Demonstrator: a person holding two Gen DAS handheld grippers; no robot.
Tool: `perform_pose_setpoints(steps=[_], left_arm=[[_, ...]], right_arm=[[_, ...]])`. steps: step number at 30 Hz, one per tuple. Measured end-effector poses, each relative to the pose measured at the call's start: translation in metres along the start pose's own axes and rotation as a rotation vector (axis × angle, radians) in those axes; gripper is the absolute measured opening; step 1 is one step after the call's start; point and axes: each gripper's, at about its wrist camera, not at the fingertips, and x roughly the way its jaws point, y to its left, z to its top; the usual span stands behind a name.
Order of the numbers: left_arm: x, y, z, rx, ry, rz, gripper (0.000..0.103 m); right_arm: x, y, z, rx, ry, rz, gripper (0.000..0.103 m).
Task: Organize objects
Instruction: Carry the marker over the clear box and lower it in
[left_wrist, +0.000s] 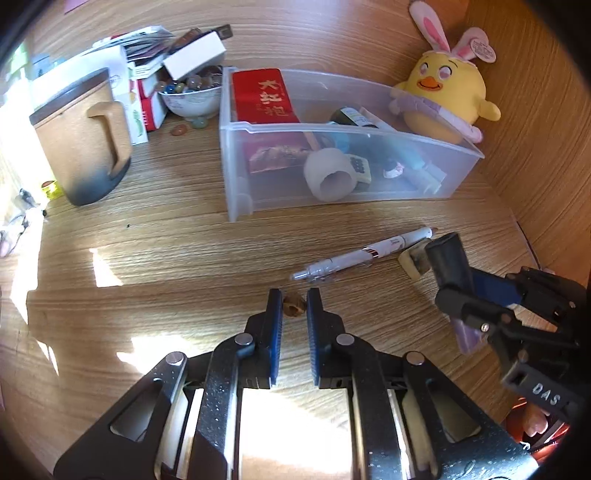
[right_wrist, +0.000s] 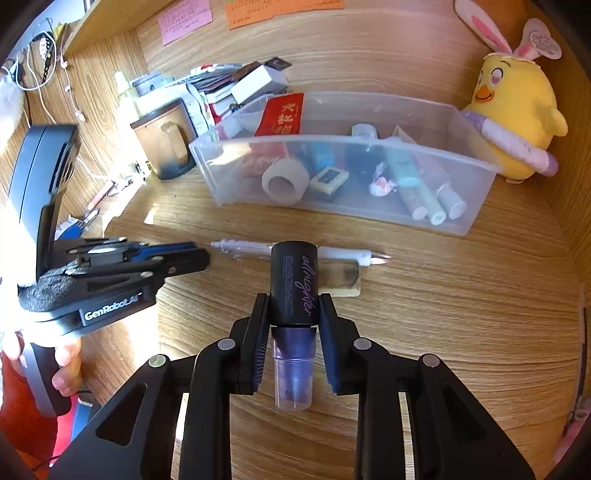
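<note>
My left gripper (left_wrist: 294, 300) is shut on a small brown nut-like bead (left_wrist: 294, 304), low over the wooden desk. My right gripper (right_wrist: 294, 306) is shut on a black-capped purple cosmetic tube (right_wrist: 294, 284) and holds it above the desk; the tube also shows in the left wrist view (left_wrist: 448, 258). A white pen (left_wrist: 364, 254) lies on the desk in front of both grippers, beside a small cream block (right_wrist: 341, 280). A clear plastic bin (left_wrist: 332, 206) behind them holds a red packet, a tape roll, tubes and small items.
A yellow chick plush (left_wrist: 443, 92) sits at the back right corner. A brown mug (left_wrist: 85, 144), a bowl of marbles (left_wrist: 190, 98) and stacked boxes stand at the back left. Wooden walls (right_wrist: 569, 229) close the right side and back.
</note>
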Motion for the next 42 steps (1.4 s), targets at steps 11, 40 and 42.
perform_pose_setpoints(steps=[11, 40, 42], left_arm=[[-0.031, -0.008, 0.017, -0.019, -0.113, 0.004, 0.012], [-0.046, -0.02, 0.101, 0.009, -0.252, -0.011, 0.012], [-0.043, -0.019, 0.107, 0.008, -0.25, -0.01, 0.012]], right_arm=[[-0.025, -0.009, 0.017, 0.02, -0.105, -0.008, 0.024], [-0.029, -0.055, 0.108, 0.031, -0.235, -0.07, 0.023], [-0.027, -0.058, 0.116, 0.027, -0.234, -0.073, 0.023]])
